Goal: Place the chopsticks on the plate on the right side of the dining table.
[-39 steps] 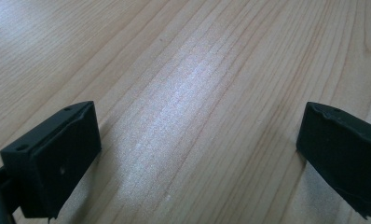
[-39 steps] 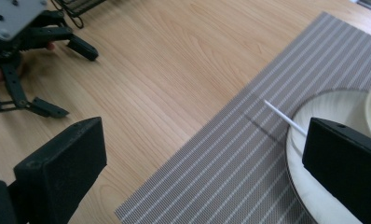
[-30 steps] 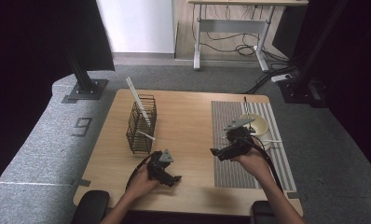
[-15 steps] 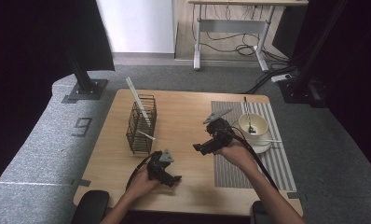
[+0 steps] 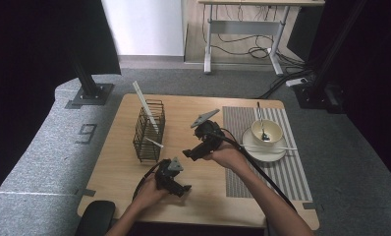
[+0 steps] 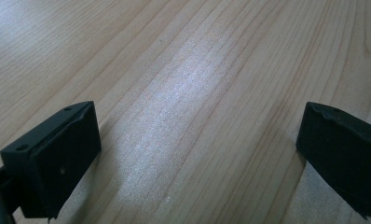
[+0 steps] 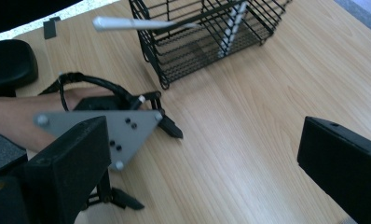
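— Grippers first: where do they sit in the high view?

— Left gripper (image 5: 180,188) is low in the frame, a little left of centre, resting near the table (image 5: 193,206)'s near edge. Right gripper (image 5: 191,153) hangs just above it in the picture, at mid-frame, jaws pointing toward the wire basket (image 5: 149,130) at centre left.

— Can you judge the jaws from up there?

— Barely; they're small. The gripper views settle it. In the left gripper view both black jaws stand wide apart at the lower corners, with bare wood grain between them. In the right gripper view its jaws are spread wide too, empty.

— Anything else that view adds?

— The other hand's gripper at lower left, its grey plate and open jaws against the wood, and the basket across the top of the frame, with a white stick (image 7: 137,23) poking out through its side toward the upper left and another white stick (image 7: 230,28) leaning inside.

— And what does the high view alone give?

— The striped mat (image 5: 277,167) at centre right, carrying a plate (image 5: 262,150) with a bowl (image 5: 267,132) on it, well apart from both grippers.
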Available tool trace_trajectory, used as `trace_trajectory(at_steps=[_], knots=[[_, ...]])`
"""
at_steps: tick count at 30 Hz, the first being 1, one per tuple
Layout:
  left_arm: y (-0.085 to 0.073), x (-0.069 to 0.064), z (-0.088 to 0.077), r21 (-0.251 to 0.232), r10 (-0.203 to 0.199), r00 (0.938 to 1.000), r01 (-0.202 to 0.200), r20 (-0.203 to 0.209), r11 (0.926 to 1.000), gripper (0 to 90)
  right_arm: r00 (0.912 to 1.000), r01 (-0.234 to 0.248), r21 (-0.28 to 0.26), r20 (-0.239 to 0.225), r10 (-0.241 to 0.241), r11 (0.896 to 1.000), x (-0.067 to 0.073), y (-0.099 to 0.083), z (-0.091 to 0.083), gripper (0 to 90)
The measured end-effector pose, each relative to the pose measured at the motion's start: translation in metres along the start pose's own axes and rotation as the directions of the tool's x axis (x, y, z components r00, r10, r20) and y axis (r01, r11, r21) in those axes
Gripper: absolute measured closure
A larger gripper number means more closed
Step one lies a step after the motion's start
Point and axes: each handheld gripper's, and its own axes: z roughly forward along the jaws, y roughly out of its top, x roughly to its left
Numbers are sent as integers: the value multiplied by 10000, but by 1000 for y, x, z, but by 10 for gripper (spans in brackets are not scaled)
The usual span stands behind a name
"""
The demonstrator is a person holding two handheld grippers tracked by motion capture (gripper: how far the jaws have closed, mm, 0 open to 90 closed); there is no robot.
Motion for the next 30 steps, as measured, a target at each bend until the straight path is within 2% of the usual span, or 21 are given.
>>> trace_trajectory(at_steps=[2, 5, 7, 16, 20, 23, 27, 30], knots=[[0, 0, 0, -11, -1, 10000, 1, -14, 10000, 0, 9998, -14, -50, -179, 13, 10000, 2, 4, 5, 15], [0, 0, 0, -5, -1, 10000, 1, -2, 10000, 0, 9998, 125, 26, -176, -125, 9999, 5, 10, 14, 13], [0, 0, 0, -4, 2, 10000, -2, -4, 10000, 0, 9993, 137, -121, -356, -141, 9998, 7, 15, 20, 15], [0, 0, 0, 7, -13, 10000, 12, 9, 10000, 0, 9983, 527, 66, -262, -525, 9986, 17, 30, 42, 36], [0, 0, 0, -21, -23, 10000, 23, 9, 10000, 0, 9974, 568, -3, -449, -567, 9984, 22, 35, 52, 58], [0, 0, 0, 14, -9, 10000, 9, 10, 10000, 0, 9972, 655, 92, -368, -651, 9978, 25, 38, 61, 72], [0, 0, 0, 13, -14, 10000, 14, 9, 10000, 0, 9970, 699, -99, -319, -702, 9975, 28, 42, 69, 126], [0, 0, 0, 28, 37, 10000, -37, 10, 10000, 0, 9980, 624, -56, 53, -624, 9980, 25, 43, 72, 136]])
